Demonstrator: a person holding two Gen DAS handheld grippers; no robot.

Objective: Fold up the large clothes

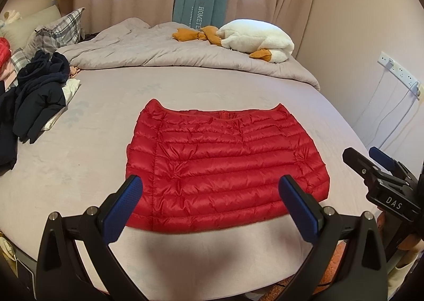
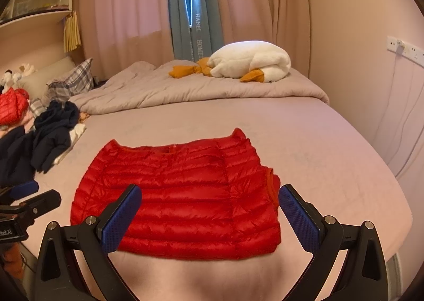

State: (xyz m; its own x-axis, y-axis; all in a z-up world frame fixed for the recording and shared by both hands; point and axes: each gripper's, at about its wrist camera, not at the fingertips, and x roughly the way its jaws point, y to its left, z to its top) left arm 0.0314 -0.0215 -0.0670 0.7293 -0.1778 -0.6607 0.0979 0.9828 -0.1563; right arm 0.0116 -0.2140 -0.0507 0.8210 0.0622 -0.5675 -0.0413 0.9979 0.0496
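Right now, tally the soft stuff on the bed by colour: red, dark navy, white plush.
Red: 2, the puffer jacket laid flat in the middle, and a red garment at the left edge by the pillows.
Dark navy: 1, the clothes heap; separate pieces cannot be told apart.
White plush: 1, the goose toy on the duvet.
Total: 4.

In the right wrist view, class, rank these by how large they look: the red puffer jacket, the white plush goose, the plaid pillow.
1. red puffer jacket, though it lies nearest the camera
2. white plush goose
3. plaid pillow, partly hidden, so its rank is unsure
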